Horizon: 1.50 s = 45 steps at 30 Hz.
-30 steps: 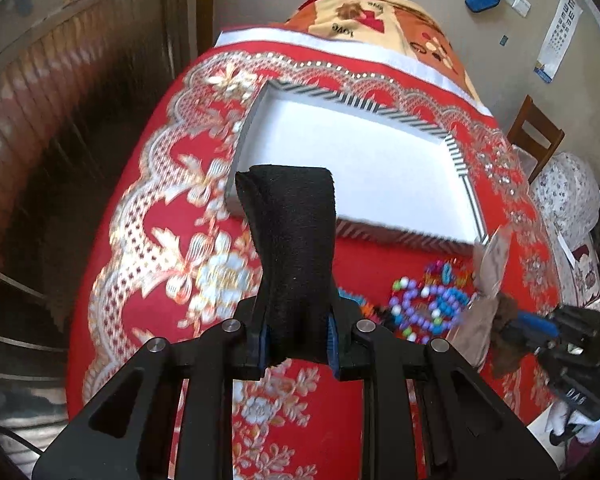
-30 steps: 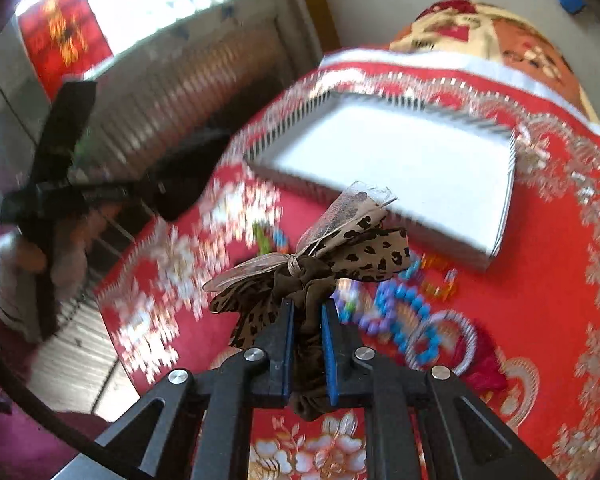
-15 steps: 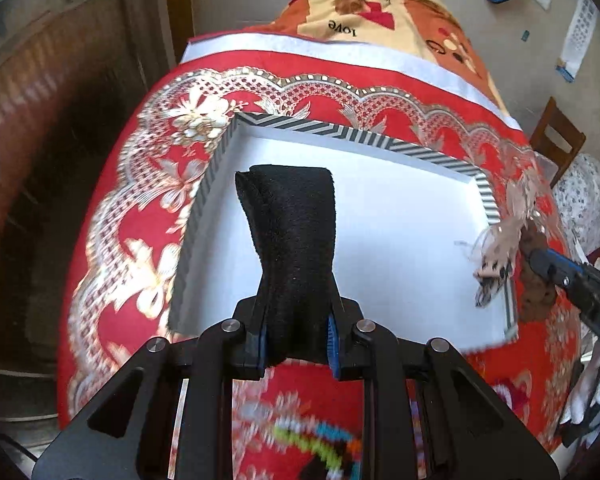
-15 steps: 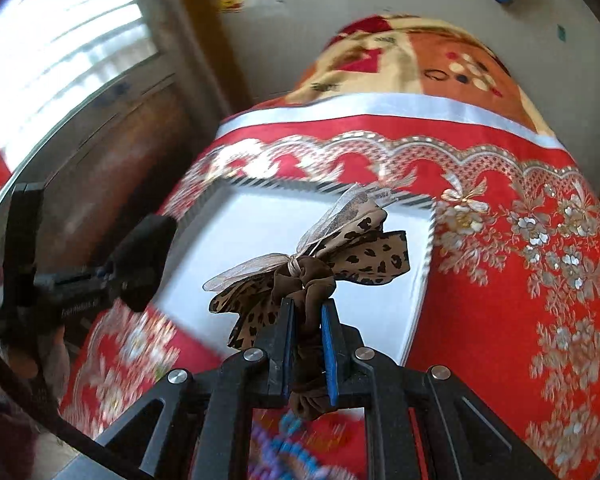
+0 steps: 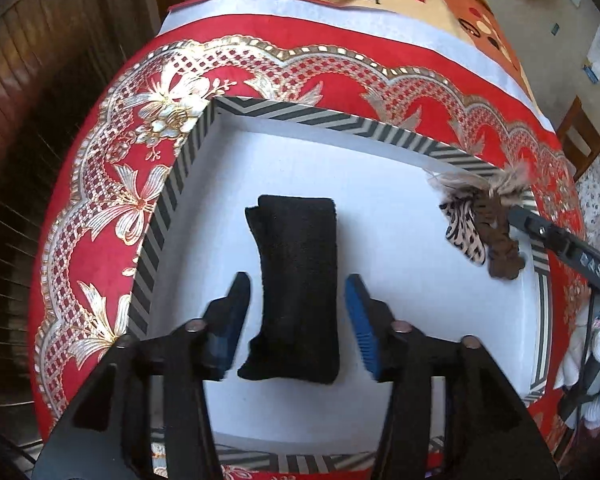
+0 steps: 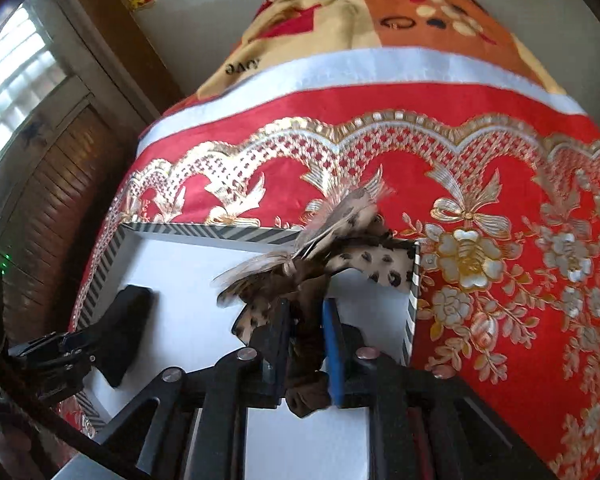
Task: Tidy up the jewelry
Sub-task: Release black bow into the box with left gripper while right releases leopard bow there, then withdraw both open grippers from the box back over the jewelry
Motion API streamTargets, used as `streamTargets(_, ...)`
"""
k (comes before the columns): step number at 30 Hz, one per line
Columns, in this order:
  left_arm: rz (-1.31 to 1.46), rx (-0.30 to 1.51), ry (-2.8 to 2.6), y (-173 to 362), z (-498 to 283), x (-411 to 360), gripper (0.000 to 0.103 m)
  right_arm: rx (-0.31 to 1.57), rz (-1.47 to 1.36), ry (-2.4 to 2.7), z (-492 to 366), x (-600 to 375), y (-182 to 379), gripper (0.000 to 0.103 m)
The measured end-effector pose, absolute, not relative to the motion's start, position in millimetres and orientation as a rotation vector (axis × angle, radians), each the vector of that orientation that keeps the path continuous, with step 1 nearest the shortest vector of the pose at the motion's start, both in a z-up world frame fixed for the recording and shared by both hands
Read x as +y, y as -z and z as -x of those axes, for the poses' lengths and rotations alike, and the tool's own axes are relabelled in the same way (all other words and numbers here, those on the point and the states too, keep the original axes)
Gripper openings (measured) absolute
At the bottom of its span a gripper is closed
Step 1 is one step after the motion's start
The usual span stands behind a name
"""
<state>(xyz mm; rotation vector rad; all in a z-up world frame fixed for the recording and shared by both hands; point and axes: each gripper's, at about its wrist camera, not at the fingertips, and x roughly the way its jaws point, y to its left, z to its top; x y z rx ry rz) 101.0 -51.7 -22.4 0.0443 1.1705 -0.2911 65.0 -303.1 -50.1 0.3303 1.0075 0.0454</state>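
Observation:
A white tray with a black-and-white striped rim [image 5: 172, 196] lies on the red cloth; it also shows in the right wrist view [image 6: 414, 280]. My left gripper [image 5: 298, 300] is open over the tray's left part, and a black velvet band [image 5: 296, 280] lies on the tray floor between its fingers. The band also shows in the right wrist view [image 6: 124, 320]. My right gripper [image 6: 306, 320] is shut on a leopard-print bow scrunchie [image 6: 340, 256] held over the tray's far right corner; the bow also shows in the left wrist view [image 5: 476, 220].
A red and gold embroidered cloth [image 5: 112, 200] covers the table. A patterned blanket [image 6: 360, 12] lies beyond it. A wooden chair [image 5: 580, 140] stands at the right, wooden panelling [image 6: 52, 200] at the left.
Both grippers moved forward over the tray. My left gripper opened and let go of the black band, which now lies in the tray. The right gripper brought the bow to the tray's corner.

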Motion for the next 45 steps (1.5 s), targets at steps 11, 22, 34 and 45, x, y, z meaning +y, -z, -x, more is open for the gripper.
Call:
streamTargets(11,-0.033,1.216,0.246,37.2,-83.3,-31.2,0.059,0.999,-0.219,-0.189,-8.1,-274.3,40.8,0.046)
streamTargets(22,-0.026,1.214,0.239,41.5,-28.9,-19.5,0.059,1.096,-0.075,-0.219,50.9,-258.4,63.0,0.047)
streamTargets(34,-0.012,1.153,0.203,19.8,23.1,-10.5,0.059,1.036,-0.129,-0.186,79.1,-267.6,40.8,0.047)
streamTargets(45,-0.067,1.053,0.199,-18.8,68.2,11.0,0.059,0.900,-0.174,-0.176,134.4,-243.2,-13.8,0.056)
